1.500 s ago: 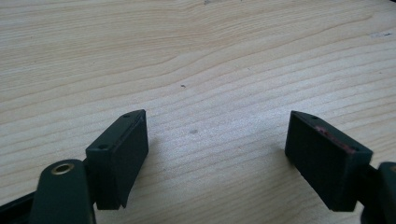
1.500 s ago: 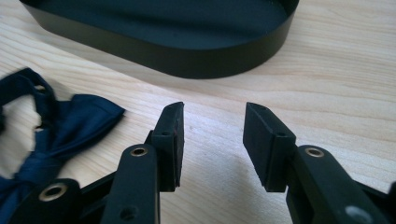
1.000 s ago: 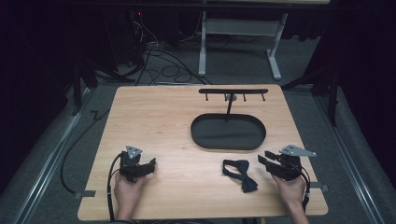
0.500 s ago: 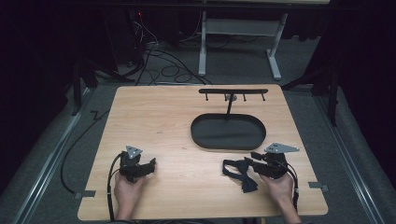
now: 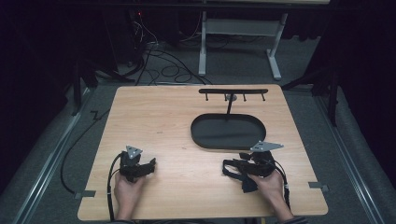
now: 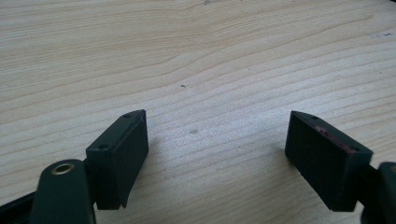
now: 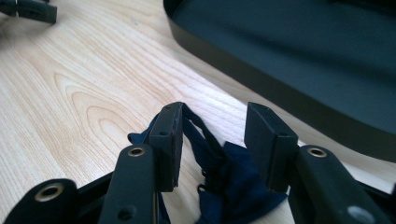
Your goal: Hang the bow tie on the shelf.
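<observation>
1. Straddling the dark blue cloth item (image 7: pixel 219 172), the right gripper (image 7: pixel 212 140) has its fingers about half apart with the bunched fabric between them; the jaws have just been opening a little, and the pads do not look pressed onto it, so nothing is held yet.
2. Lying crumpled on the desk (image 5: pixel 177 121) near its front right, the cloth item (image 5: pixel 238 171) sits directly under and just ahead of the right gripper (image 5: pixel 254 164); its long axis appears to run toward the front edge, one strap loop reaching past the fingertips toward the middle of the desk.
3. Resting well apart at the front left, the left gripper (image 5: pixel 145 167) has its fingers (image 6: pixel 121 154) wide apart over bare wood, with nothing between them; the right hand is plainly the nearer.
4. Judging from this, the coming move is a close on the fabric; thin straps could slip out of the grip.
5. Just beyond the cloth stands a black oval tray (image 5: pixel 201 135) with a hook rack (image 5: pixel 233 91) rising behind it; the wooden desk stands on grey floor with cables (image 5: pixel 159 60) in a dark room.
</observation>
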The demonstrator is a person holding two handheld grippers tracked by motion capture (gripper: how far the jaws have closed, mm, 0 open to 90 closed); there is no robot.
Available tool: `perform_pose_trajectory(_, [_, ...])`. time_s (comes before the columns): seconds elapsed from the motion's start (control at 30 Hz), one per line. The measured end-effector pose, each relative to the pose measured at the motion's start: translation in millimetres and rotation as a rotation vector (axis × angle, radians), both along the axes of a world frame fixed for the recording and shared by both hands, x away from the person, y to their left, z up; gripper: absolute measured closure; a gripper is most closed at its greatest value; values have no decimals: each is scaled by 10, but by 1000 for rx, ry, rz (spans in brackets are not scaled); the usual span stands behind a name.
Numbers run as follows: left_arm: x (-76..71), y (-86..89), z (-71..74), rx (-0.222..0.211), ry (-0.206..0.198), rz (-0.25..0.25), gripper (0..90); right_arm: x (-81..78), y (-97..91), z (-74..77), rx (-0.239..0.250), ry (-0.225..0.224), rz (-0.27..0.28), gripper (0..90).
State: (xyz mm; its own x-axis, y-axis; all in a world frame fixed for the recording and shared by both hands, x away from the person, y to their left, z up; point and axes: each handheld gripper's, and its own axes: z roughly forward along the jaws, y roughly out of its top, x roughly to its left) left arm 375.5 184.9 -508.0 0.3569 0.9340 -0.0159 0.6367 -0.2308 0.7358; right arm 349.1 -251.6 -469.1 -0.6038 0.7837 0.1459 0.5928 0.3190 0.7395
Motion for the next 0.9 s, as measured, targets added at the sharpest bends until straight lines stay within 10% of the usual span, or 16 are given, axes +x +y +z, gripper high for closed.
perform_pose_trajectory(0.43, [-4, 3, 1, 0, 1, -1, 218, 138, 126, -162, -34, 78, 56, 751])
perform_pose_trajectory(0.9, [-6, 3, 1, 0, 1, -3, 217, 44, -10, -88, 5, 29, 74, 900])
